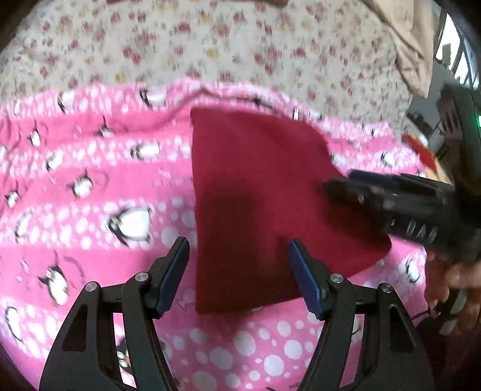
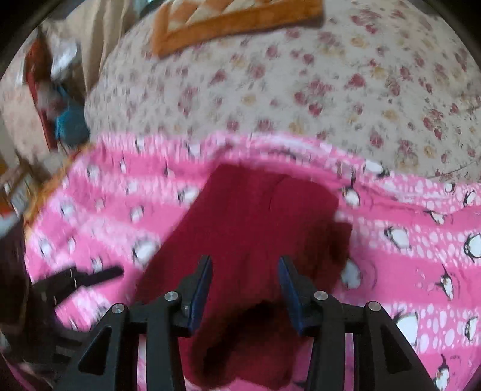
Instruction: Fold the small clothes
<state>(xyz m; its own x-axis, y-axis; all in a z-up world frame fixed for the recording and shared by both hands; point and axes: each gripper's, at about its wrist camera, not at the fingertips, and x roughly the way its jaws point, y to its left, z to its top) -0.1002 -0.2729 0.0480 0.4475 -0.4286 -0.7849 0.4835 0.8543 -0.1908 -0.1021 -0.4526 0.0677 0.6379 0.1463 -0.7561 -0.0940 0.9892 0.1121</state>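
- Where laid flat: dark red folded fabric garment on pink fleece blanket printed with penguins and white dots, over cream floral bedsheet.
- Left gripper: jaws wide apart, holding nothing, hovering over garment's near edge.
- Right gripper: jaws apart, empty, above garment; tip at garment's right edge in left wrist view.
- Orange patterned mat at far side.

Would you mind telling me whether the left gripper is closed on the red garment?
No, the left gripper is open, its fingers spread apart above the near edge of the red garment without pinching it.
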